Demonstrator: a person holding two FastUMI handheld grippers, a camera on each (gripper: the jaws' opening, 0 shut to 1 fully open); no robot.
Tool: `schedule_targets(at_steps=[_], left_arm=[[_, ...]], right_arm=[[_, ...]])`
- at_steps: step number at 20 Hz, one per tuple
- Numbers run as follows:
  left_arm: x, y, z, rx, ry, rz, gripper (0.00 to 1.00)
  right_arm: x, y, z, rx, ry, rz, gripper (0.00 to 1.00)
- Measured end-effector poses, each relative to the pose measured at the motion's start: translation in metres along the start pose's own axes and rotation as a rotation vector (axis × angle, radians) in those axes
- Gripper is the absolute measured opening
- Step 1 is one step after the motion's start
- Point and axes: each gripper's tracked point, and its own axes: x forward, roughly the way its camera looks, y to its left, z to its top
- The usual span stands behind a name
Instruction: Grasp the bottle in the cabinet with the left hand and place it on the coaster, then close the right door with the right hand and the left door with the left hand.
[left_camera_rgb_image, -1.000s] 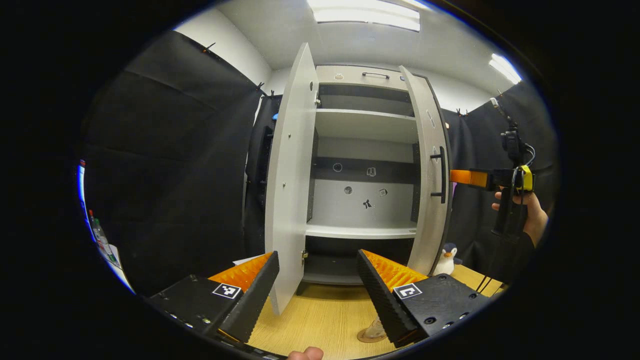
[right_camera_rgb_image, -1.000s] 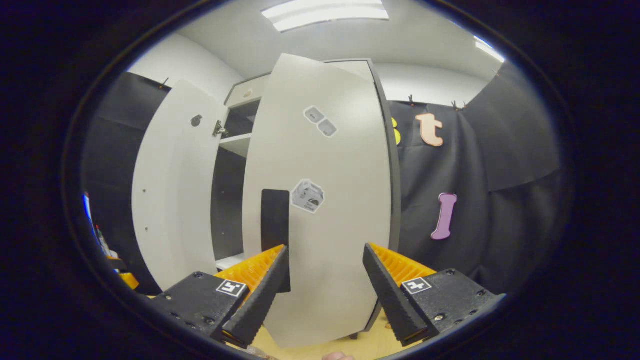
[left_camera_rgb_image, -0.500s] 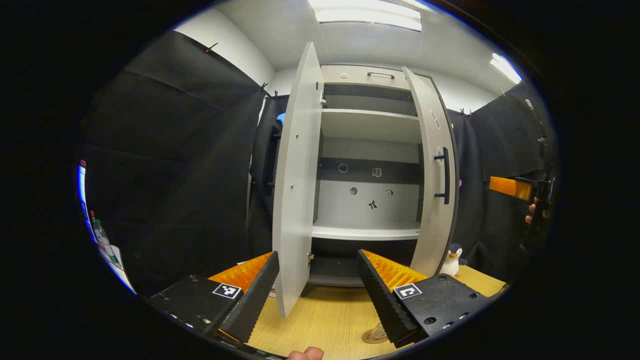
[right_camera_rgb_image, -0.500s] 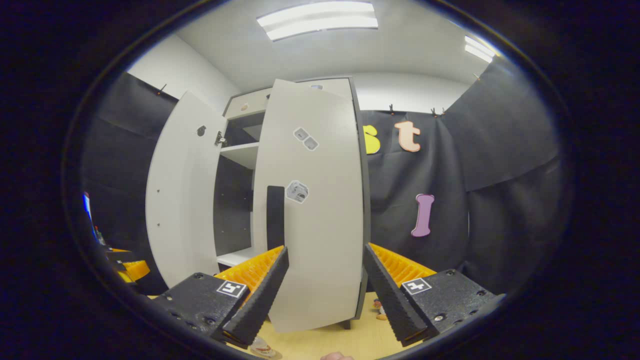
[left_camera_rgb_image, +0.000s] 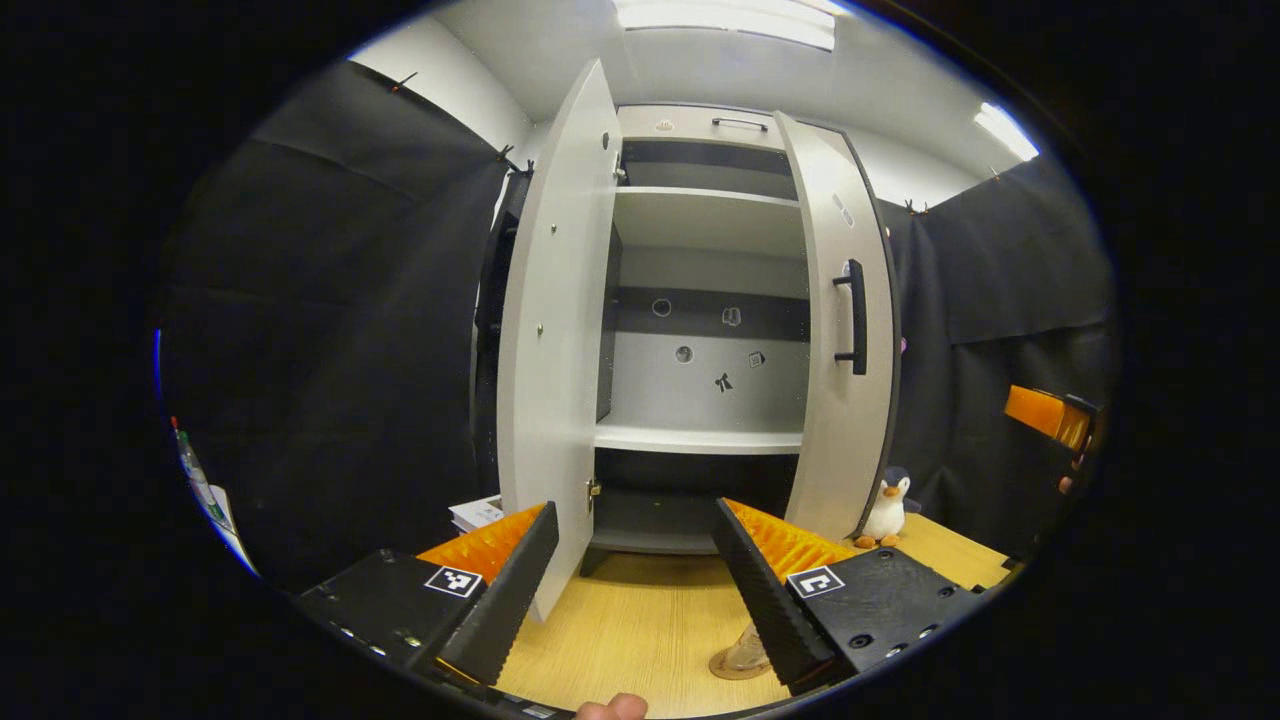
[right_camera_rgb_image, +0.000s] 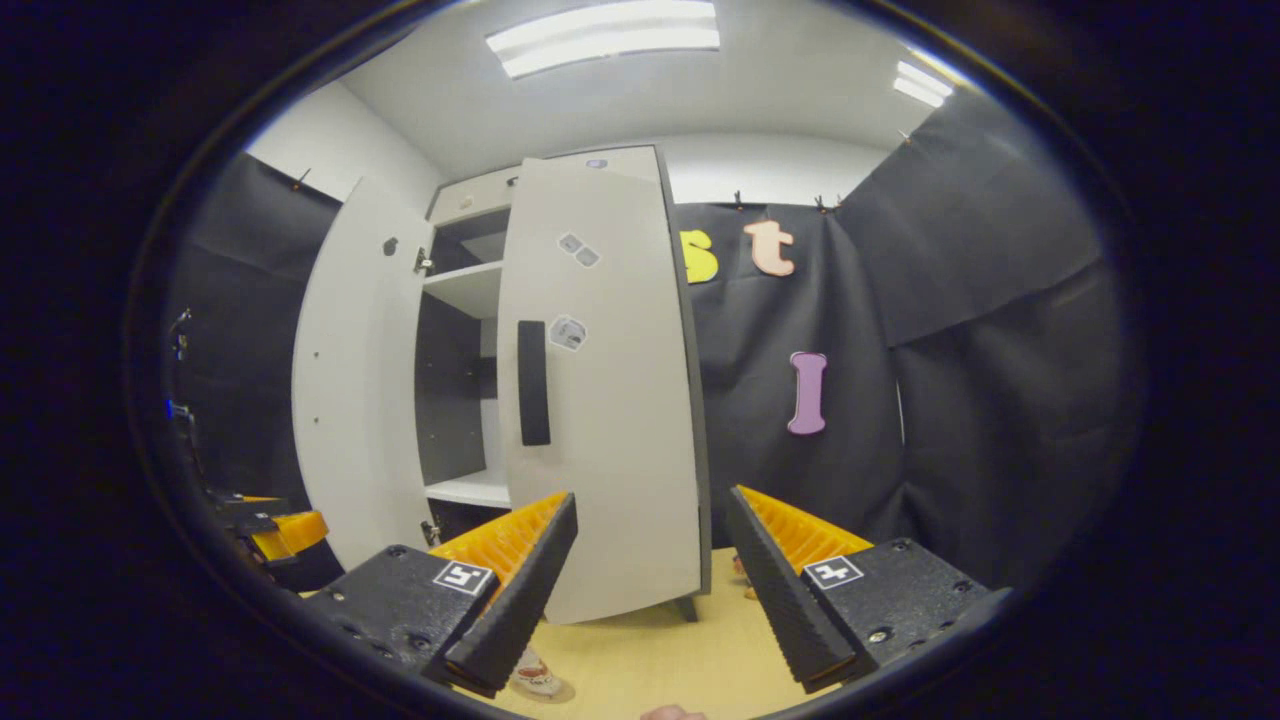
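The grey cabinet (left_camera_rgb_image: 700, 440) has bare shelves. Its left door (left_camera_rgb_image: 545, 340) stands wide open, edge toward me. Its right door (left_camera_rgb_image: 835, 340), with a black handle (left_camera_rgb_image: 855, 315), is swung partway in. My left gripper (left_camera_rgb_image: 634, 510) is open and holds nothing, in front of the left door's lower edge. A clear bottle (left_camera_rgb_image: 748, 648) stands on the round coaster (left_camera_rgb_image: 728, 670), half hidden by my finger. My right gripper (right_camera_rgb_image: 650, 495) is open and holds nothing, back from the right door (right_camera_rgb_image: 600, 400) and its handle (right_camera_rgb_image: 533, 382). The bottle (right_camera_rgb_image: 530, 668) stands low on the table.
A penguin plush (left_camera_rgb_image: 885, 505) sits on the wooden table (left_camera_rgb_image: 640, 630) by the cabinet's right foot. Papers (left_camera_rgb_image: 478, 512) lie left of the cabinet. The right gripper (left_camera_rgb_image: 1045, 415) shows far right, the left gripper (right_camera_rgb_image: 275, 530) far left.
My right gripper has drawn back from the right door, which now looks smaller and stands partway shut. My left gripper has shifted slightly, staying open.
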Motion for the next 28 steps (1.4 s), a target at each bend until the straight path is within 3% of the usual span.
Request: schedule_targets(at_steps=[4, 5, 6, 10, 12, 17, 18, 19, 21, 22, 24, 25, 26, 28], left_arm=[[-0.001, -0.001, -0.003, -0.033, 0.007, -0.009, 0.95], [-0.002, 0.002, 0.002, -0.043, -0.002, -0.008, 0.95], [-0.004, 0.01, 0.012, -0.057, -0.037, 0.015, 0.95], [-0.008, 0.079, 0.074, -0.102, -0.207, 0.172, 0.95], [-0.001, 0.119, 0.092, -0.118, -0.239, 0.232, 0.99], [0.038, 0.197, 0.11, -0.16, -0.243, 0.344, 0.95], [0.048, 0.206, 0.109, -0.166, -0.23, 0.357, 0.99], [0.059, 0.215, 0.107, -0.168, -0.222, 0.365, 0.95], [0.071, 0.221, 0.107, -0.158, -0.2, 0.369, 0.99], [0.077, 0.224, 0.107, -0.148, -0.196, 0.373, 0.95], [0.087, 0.23, 0.11, -0.119, -0.203, 0.388, 0.95], [0.092, 0.224, 0.107, -0.106, -0.193, 0.372, 0.99], [0.098, 0.216, 0.105, -0.097, -0.181, 0.351, 0.95], [0.103, 0.218, 0.108, -0.049, -0.189, 0.379, 0.93]], right_arm=[[-0.013, 0.0, -0.034, 0.021, 0.064, -0.018, 0.98], [-0.014, -0.001, -0.038, 0.017, 0.077, -0.021, 0.93], [-0.015, -0.001, -0.04, 0.016, 0.085, -0.019, 0.98], [-0.019, 0.009, -0.04, 0.008, 0.086, 0.009, 0.98], [-0.019, 0.016, -0.037, -0.014, 0.069, 0.031, 0.98], [-0.019, 0.028, -0.035, -0.023, 0.067, 0.064, 0.98], [-0.02, 0.028, -0.036, -0.02, 0.067, 0.064, 0.98], [-0.02, 0.027, -0.036, -0.022, 0.067, 0.061, 0.98], [-0.02, 0.024, -0.036, -0.035, 0.071, 0.052, 0.98], [-0.021, 0.023, -0.035, -0.04, 0.07, 0.05, 0.98], [-0.021, 0.019, -0.033, -0.05, 0.066, 0.038, 0.98], [-0.02, 0.018, -0.031, -0.053, 0.066, 0.037, 0.98], [-0.02, 0.018, -0.03, -0.054, 0.064, 0.035, 0.98], [-0.02, 0.016, -0.029, -0.055, 0.059, 0.031, 0.98]])
